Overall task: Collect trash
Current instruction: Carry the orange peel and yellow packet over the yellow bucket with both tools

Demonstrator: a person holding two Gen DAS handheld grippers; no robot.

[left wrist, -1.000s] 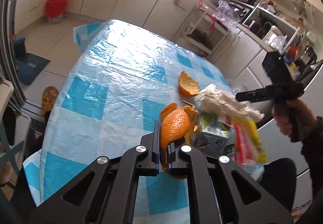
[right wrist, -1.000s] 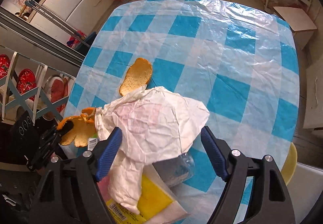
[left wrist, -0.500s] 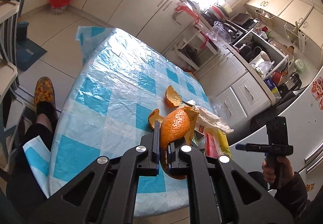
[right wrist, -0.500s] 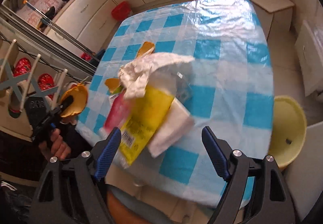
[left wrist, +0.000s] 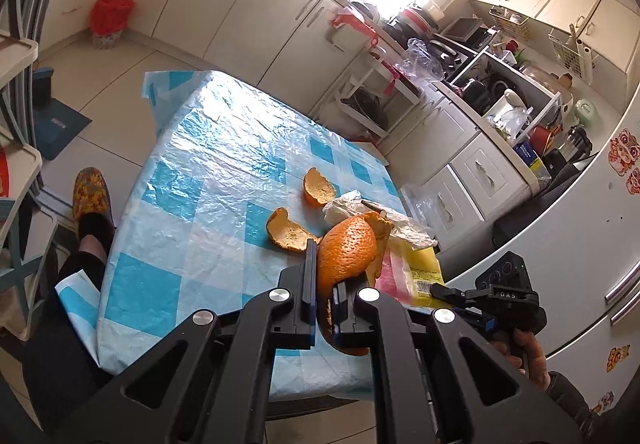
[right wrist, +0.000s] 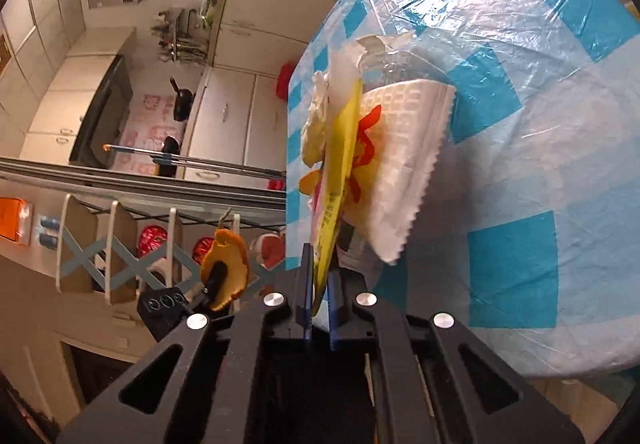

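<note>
Trash sits bunched at the near right edge of the round table under a blue-and-white checked plastic cloth [left wrist: 208, 180], leaving the far side bare. The left gripper [left wrist: 324, 296] is clamped on a curled orange peel [left wrist: 347, 256]; two more peel pieces [left wrist: 288, 232] lie beside a crumpled white paper [left wrist: 360, 208]. The right gripper [right wrist: 318, 296] has closed on a yellow plastic wrapper [right wrist: 340, 172] at the rim, against a white quilted napkin [right wrist: 404, 164].
</note>
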